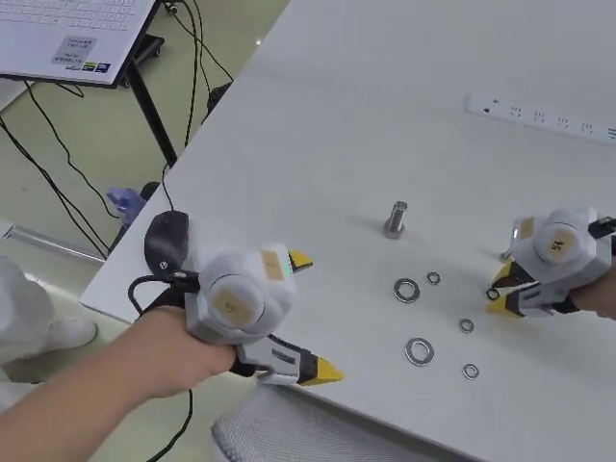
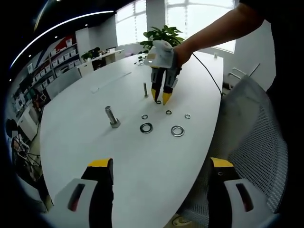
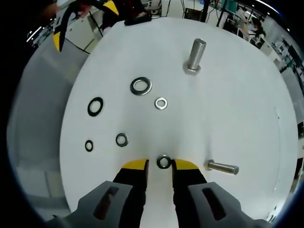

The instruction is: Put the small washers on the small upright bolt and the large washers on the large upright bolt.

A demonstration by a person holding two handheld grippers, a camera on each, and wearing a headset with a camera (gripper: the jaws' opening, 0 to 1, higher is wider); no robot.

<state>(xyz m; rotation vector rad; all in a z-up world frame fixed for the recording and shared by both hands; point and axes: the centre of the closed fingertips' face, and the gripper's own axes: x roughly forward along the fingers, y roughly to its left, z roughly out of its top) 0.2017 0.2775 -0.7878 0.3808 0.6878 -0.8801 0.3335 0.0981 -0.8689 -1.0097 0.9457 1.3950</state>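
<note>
My right gripper (image 3: pixel 164 166) is shut on a small washer (image 3: pixel 164 162), held between its yellow tips just left of the small upright bolt (image 3: pixel 222 166). In the head view that right gripper (image 1: pixel 496 294) half hides the small bolt (image 1: pixel 504 255). The large upright bolt (image 1: pixel 396 219) stands mid-table. Two large washers (image 1: pixel 406 290) (image 1: pixel 419 351) and three small washers (image 1: pixel 433 278) lie flat between the grippers. My left gripper (image 1: pixel 314 315) hovers open at the table's near edge with nothing between its jaws. The left gripper view looks across at the large bolt (image 2: pixel 111 116) and the right gripper (image 2: pixel 161 97).
A white power strip (image 1: pixel 539 117) lies at the back right of the white table (image 1: pixel 337 115). A laptop (image 1: pixel 67 38) on a stand is off the table's left. A black mouse (image 1: pixel 166 241) sits at the left corner. A mesh chair back (image 1: pixel 279 433) is below the near edge.
</note>
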